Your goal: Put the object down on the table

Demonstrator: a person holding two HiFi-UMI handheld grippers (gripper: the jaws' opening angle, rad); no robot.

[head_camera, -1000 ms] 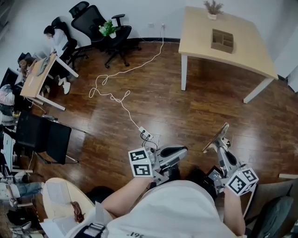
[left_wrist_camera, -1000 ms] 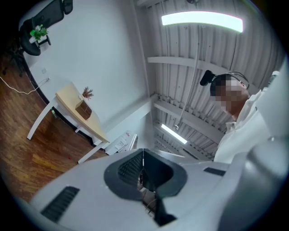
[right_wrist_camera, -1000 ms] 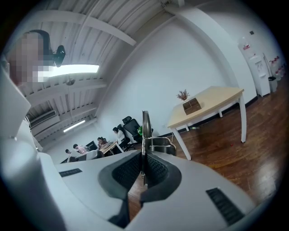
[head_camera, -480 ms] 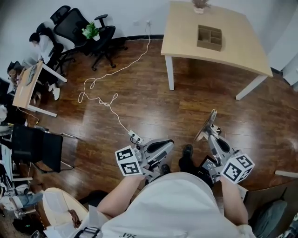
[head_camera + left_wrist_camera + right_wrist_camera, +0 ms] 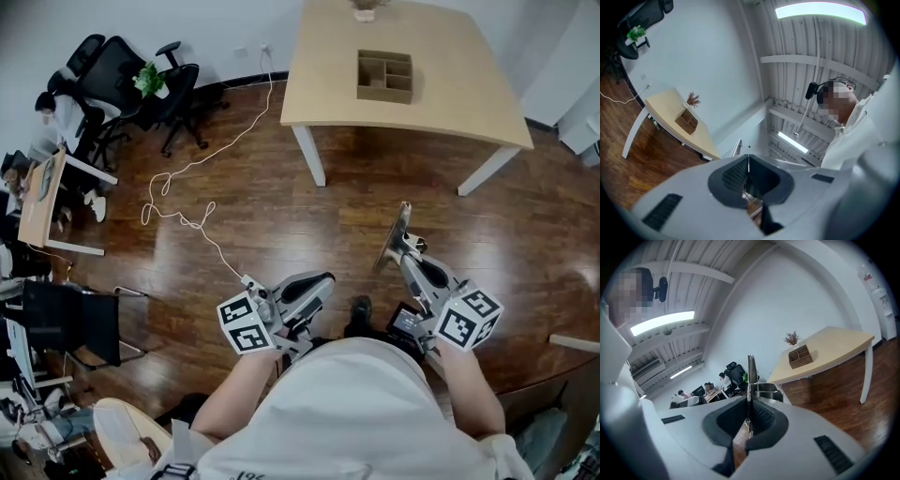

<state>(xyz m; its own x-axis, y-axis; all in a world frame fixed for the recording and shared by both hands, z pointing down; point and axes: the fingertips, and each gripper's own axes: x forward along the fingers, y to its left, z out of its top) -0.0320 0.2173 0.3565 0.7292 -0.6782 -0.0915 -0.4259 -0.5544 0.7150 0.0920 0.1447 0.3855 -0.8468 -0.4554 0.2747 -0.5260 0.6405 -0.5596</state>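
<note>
My right gripper point(image 5: 405, 248) is shut on a thin flat panel point(image 5: 393, 234) that stands on edge and sticks out past the jaws. In the right gripper view the panel point(image 5: 752, 369) shows as a narrow upright strip between the closed pads. My left gripper point(image 5: 323, 279) is shut, with nothing visible in it. Both are held low in front of my body, over the wooden floor. The light wooden table point(image 5: 450, 84) lies ahead, a little to the right, well beyond both grippers. On it stands a wooden compartment box point(image 5: 383, 76).
A white cable point(image 5: 187, 187) snakes across the floor to a power strip point(image 5: 251, 282) near my left gripper. Black office chairs point(image 5: 141, 75) and a plant stand at the far left wall. A desk point(image 5: 42, 197) with seated people is at the left edge.
I have walked forward: the table has come nearer and shifted left in the head view. Both grippers stay shut, and the panel stays held in the right one.
</note>
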